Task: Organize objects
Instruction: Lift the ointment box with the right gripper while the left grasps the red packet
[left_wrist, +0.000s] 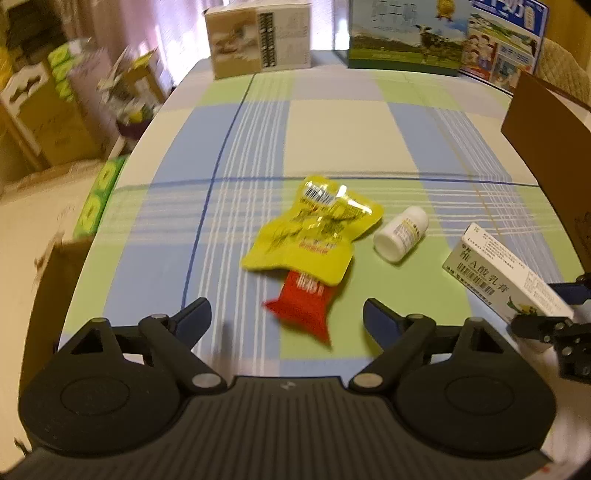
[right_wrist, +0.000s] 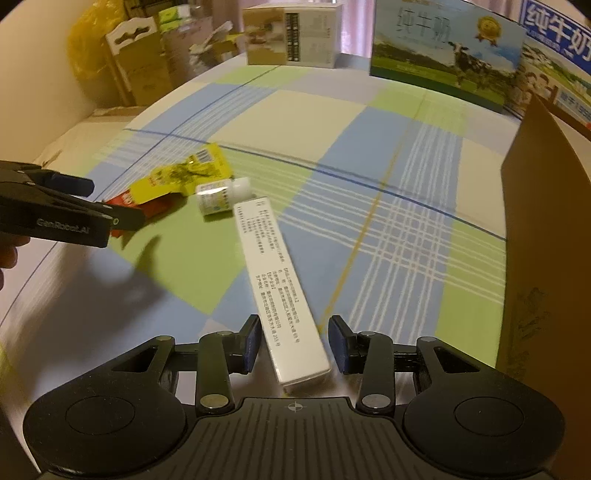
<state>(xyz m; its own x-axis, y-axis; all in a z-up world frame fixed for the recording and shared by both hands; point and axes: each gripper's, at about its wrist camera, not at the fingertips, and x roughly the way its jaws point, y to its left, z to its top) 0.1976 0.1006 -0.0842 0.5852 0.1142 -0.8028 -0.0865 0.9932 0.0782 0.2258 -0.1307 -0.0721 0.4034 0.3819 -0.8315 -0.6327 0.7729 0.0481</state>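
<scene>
A yellow snack packet (left_wrist: 312, 230) lies on the checked tablecloth, overlapping a red packet (left_wrist: 303, 308). A small white bottle (left_wrist: 400, 234) lies on its side to their right. A long white ointment box (left_wrist: 506, 275) lies further right. My left gripper (left_wrist: 286, 319) is open and empty, just short of the red packet. In the right wrist view my right gripper (right_wrist: 295, 345) is open, its jaws either side of the near end of the ointment box (right_wrist: 279, 280), not clamping it. The bottle (right_wrist: 221, 195), yellow packet (right_wrist: 184, 175) and left gripper (right_wrist: 85, 199) show there too.
A brown cardboard box (right_wrist: 546, 236) stands at the right, also in the left wrist view (left_wrist: 550, 155). Milk cartons (left_wrist: 406, 35) and a beige box (left_wrist: 258, 37) stand along the table's far edge. Stacked boxes (left_wrist: 40, 114) crowd the floor beyond the left edge.
</scene>
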